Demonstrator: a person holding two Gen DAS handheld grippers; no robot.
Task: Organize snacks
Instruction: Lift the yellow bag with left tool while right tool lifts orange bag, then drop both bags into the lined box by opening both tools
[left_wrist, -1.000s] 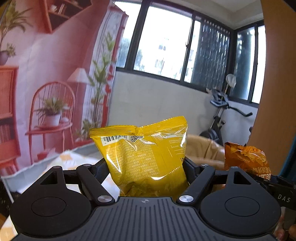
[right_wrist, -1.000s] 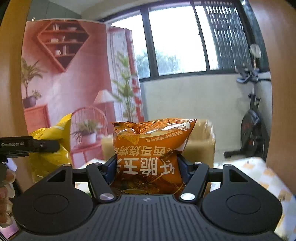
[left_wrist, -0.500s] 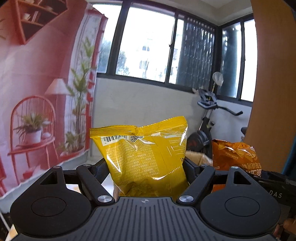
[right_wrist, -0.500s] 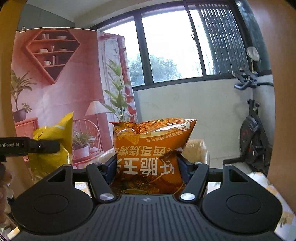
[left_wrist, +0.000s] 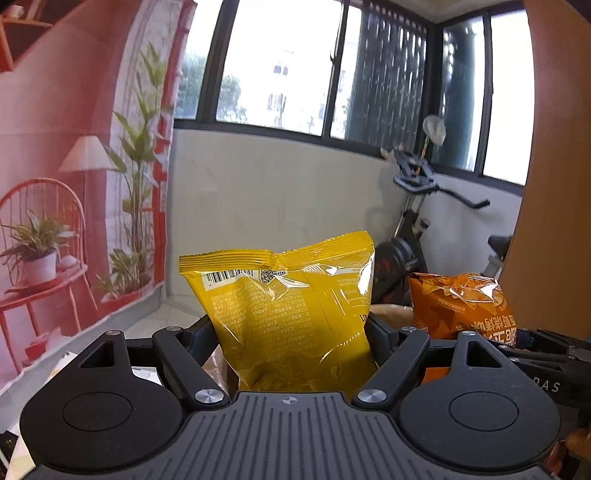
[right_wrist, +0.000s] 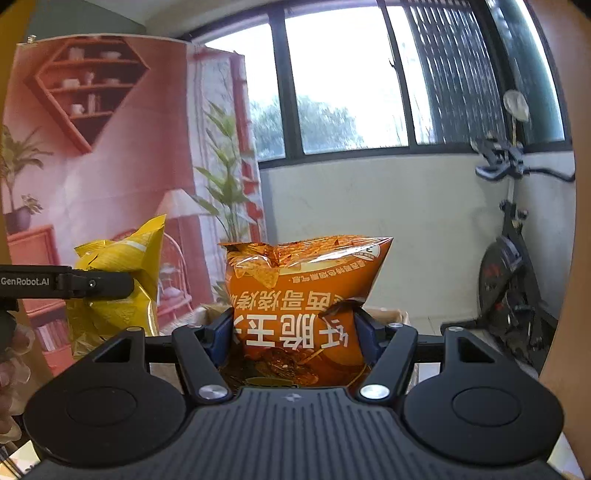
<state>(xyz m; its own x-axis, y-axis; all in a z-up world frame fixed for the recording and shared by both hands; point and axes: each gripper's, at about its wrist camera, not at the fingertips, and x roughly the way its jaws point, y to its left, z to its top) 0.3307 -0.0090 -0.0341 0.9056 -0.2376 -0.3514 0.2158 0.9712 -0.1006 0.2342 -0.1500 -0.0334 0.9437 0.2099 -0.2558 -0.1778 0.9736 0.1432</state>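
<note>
Backdrop sliding left and window filling both views against a second ago, with left gripper (left_wrist: 291, 332) clamped partway on yellow bag (left_wrist: 291, 306), right gripper (right_wrist: 295, 332) likewise on orange bag (right_wrist: 299, 314), both aloft, side by side, probably bound for cardboard box (right_wrist: 388, 315) just behind.

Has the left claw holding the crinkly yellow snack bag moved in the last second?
Yes. The left claw swung rightward: the exercise bike slid left toward the yellow snack bag.
</note>
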